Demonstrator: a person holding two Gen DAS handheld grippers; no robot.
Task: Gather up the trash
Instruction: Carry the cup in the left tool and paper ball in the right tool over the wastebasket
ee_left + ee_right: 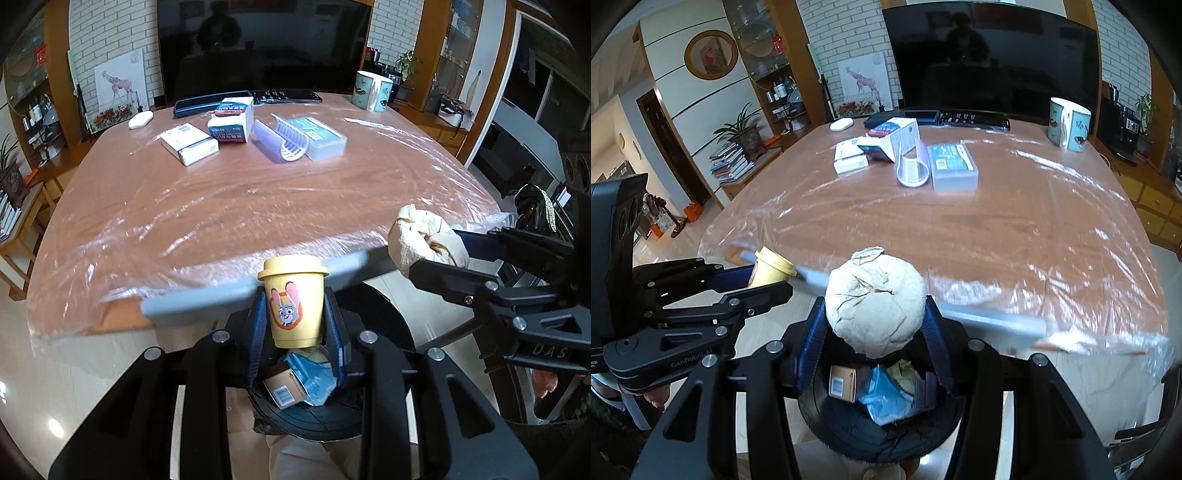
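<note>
My left gripper [295, 328] is shut on a yellow paper cup [293, 301] with a cartoon rabbit, held upright over a black-lined trash bin [314, 421]. My right gripper [875, 325] is shut on a crumpled beige paper ball [875, 299], held above the same bin [879, 432]. The bin holds a small brown box [843, 382] and blue plastic wrapping [886, 398]. The cup also shows in the right wrist view [772, 267], and the paper ball shows in the left wrist view [424, 236] at the right.
A brown table [240, 206] under clear plastic film lies just beyond the bin. At its far side are white and blue boxes [190, 144], a plastic tray [282, 140], a blue-lidded box [317, 136], a mug [373, 90] and a remote [284, 96].
</note>
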